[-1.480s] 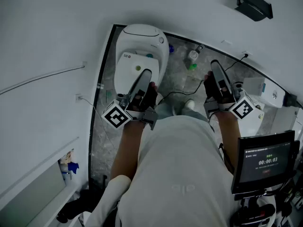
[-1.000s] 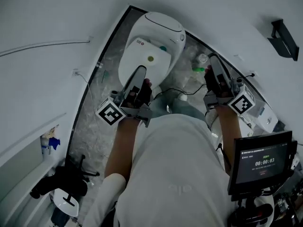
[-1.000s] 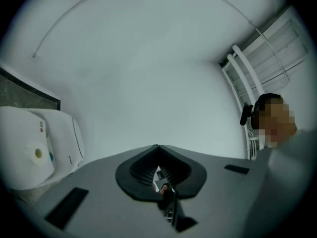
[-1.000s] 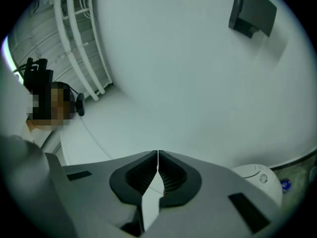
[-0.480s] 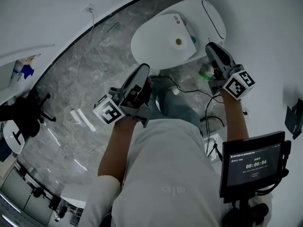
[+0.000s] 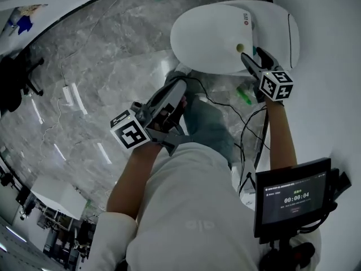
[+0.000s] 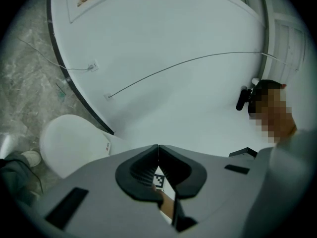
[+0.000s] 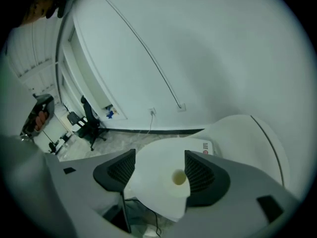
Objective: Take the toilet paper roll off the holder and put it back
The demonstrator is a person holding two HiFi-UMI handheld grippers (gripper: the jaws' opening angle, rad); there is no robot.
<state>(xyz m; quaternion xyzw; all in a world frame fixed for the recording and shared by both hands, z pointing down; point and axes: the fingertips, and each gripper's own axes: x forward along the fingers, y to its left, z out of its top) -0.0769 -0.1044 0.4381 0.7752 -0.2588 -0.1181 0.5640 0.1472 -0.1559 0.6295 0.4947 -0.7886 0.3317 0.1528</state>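
A white toilet paper roll (image 6: 240,48) with a yellowish core stands on the closed toilet lid (image 6: 208,35). White on white, its outline is hard to trace. My right gripper (image 6: 247,57) reaches over the lid's edge right beside it. In the right gripper view the roll (image 8: 171,177) sits between the two dark pads (image 8: 200,175) without being pressed, and the jaws are opening. My left gripper (image 6: 180,84) hangs lower, over the person's knee, with its jaws closed together (image 7: 158,148) and nothing held. No paper holder is in view.
A grey marble floor (image 6: 101,55) spreads to the left, with black cables (image 6: 225,109) and a green bottle (image 6: 242,95) beside the toilet. A screen with a timer (image 6: 290,196) stands at the lower right. A dark office chair (image 6: 11,78) is at the far left, and a white wall (image 6: 327,66) runs close on the right.
The head view has swung round, so the toilet now lies at the upper right. My right gripper has reached out to the lid beside the roll. The left gripper stays near the body.
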